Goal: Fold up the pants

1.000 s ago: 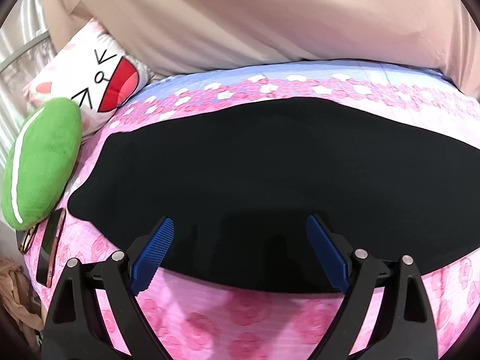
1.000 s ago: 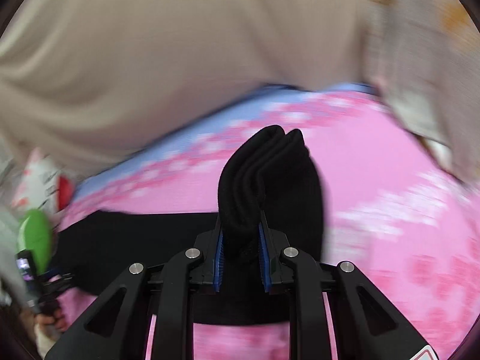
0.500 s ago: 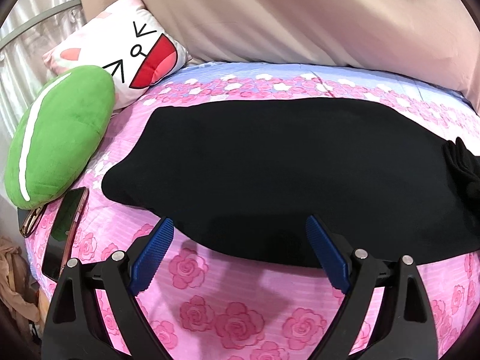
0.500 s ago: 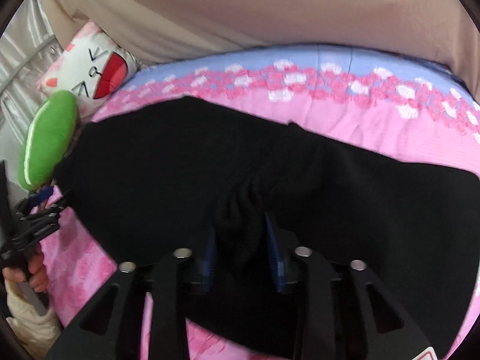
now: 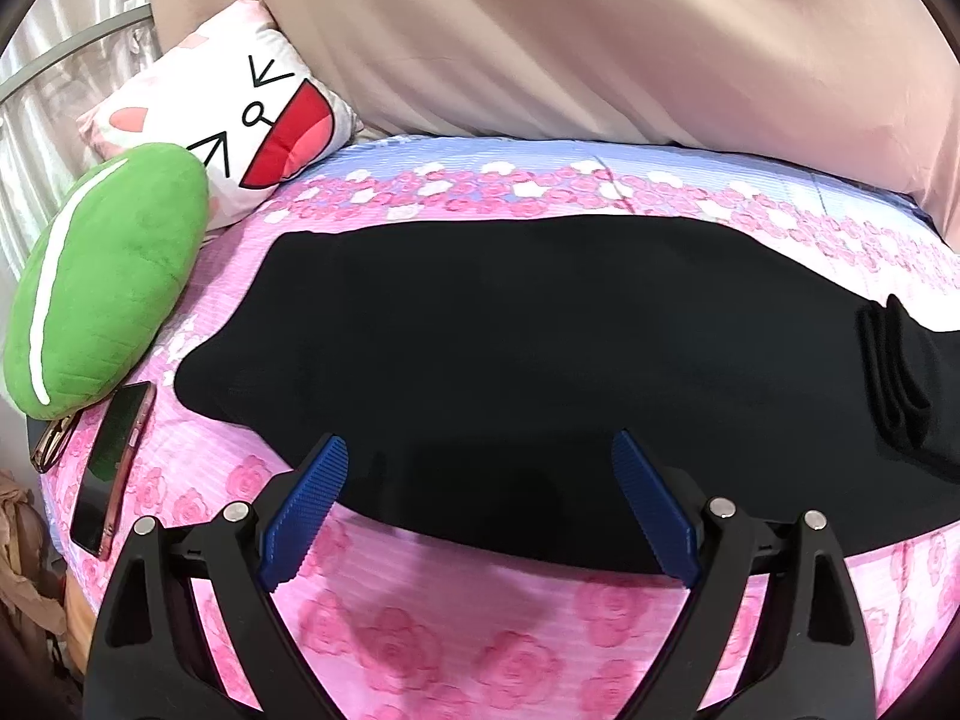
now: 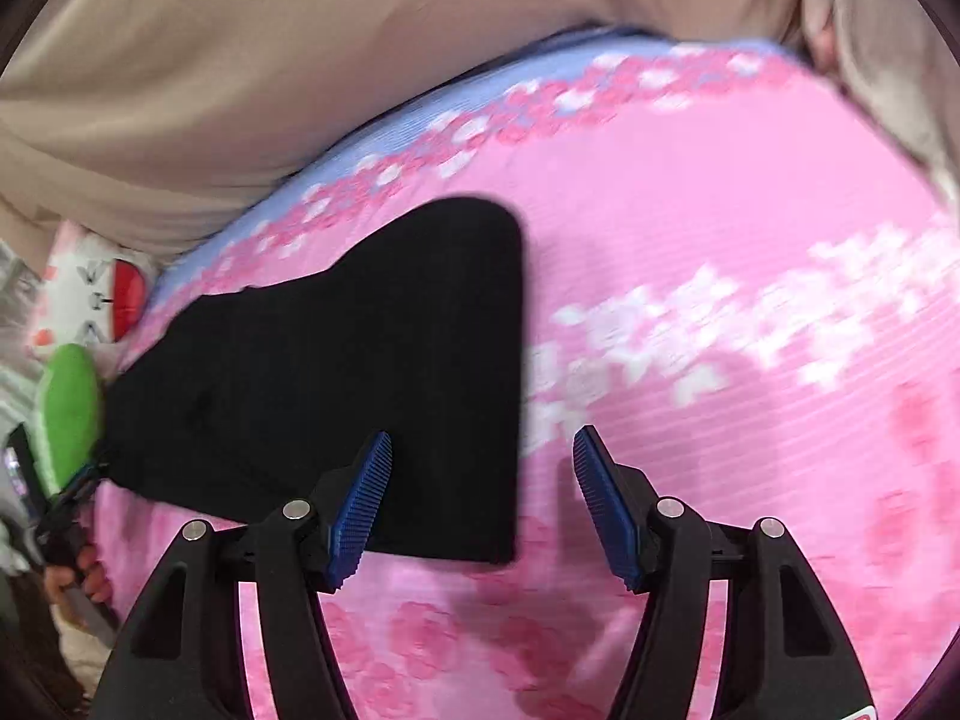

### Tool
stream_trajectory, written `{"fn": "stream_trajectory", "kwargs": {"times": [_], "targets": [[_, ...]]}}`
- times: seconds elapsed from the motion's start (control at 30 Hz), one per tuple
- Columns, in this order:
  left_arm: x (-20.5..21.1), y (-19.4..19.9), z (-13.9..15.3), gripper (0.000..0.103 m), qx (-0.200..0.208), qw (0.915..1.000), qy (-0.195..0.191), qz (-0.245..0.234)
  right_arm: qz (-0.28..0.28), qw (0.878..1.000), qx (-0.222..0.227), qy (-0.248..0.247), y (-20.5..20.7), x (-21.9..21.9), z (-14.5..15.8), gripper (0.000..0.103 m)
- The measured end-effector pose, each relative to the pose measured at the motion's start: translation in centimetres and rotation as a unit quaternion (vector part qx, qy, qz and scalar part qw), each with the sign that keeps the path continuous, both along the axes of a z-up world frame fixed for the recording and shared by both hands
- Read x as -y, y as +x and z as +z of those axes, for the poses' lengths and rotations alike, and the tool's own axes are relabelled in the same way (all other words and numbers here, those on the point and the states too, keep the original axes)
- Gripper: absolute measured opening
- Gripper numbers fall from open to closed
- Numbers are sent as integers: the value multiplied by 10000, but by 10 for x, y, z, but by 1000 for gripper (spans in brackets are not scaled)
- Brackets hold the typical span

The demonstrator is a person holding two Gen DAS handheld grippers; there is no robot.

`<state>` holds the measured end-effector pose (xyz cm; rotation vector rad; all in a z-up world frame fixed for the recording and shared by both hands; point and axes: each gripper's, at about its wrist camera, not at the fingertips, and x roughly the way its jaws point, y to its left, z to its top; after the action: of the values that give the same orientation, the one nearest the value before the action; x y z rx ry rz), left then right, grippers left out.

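Your right gripper (image 6: 480,498) is opening, its blue pads (image 6: 360,507) apart with nothing pinched; the folded end of the pants (image 6: 336,384) lies under the gap, its straight edge running between the pads over the bed (image 6: 720,210). Your left gripper (image 5: 480,507) is spread wide and empty, hanging over the near edge of the pants (image 5: 510,360).

From the left wrist view, the pants are black, laid flat in a long band across the pink rose-print bed (image 5: 456,630). On their right end a doubled-over part (image 5: 894,378) sits in layered ridges on top of the flat cloth. The right view is blurred, so cloth detail cannot be read there.

Left of the pants, a phone (image 5: 114,468) lies near the bed's edge, with glasses (image 5: 51,441) just beside it. Behind them rests a green leaf cushion (image 5: 108,282), touching a white pillow (image 5: 240,120) with a drawn face. Beige cloth (image 5: 600,36) hangs along the far side of the bed. In the right view, your other hand (image 6: 84,570) shows at the left rim.
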<state>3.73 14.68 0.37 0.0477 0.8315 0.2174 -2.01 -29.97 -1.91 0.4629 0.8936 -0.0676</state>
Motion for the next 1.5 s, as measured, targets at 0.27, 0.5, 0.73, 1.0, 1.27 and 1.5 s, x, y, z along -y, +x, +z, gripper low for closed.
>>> {"fn": "stream_trajectory", "kwargs": {"times": [0.27, 0.5, 0.73, 1.0, 1.27, 1.5], "targets": [[21, 2, 3, 88, -55, 9998, 206, -65, 270, 9991, 276, -171, 16, -32, -10, 21], [23, 4, 2, 88, -164, 9998, 135, -7, 107, 9940, 519, -952, -8, -18, 29, 16], [12, 4, 2, 88, -205, 9993, 235, 193, -80, 9925, 464, -1129, -27, 18, 34, 16], [21, 8, -5, 88, -276, 9994, 211, 39, -758, 9860, -100, -1481, -53, 76, 18, 35], [34, 9, -9, 88, -290, 9994, 144, -145, 659, 9807, 732, -1691, -44, -39, 48, 63], [5, -5, 1, 91, -177, 9998, 21, 59, 1259, 9731, 121, -1924, 23, -89, -8, 14]]}}
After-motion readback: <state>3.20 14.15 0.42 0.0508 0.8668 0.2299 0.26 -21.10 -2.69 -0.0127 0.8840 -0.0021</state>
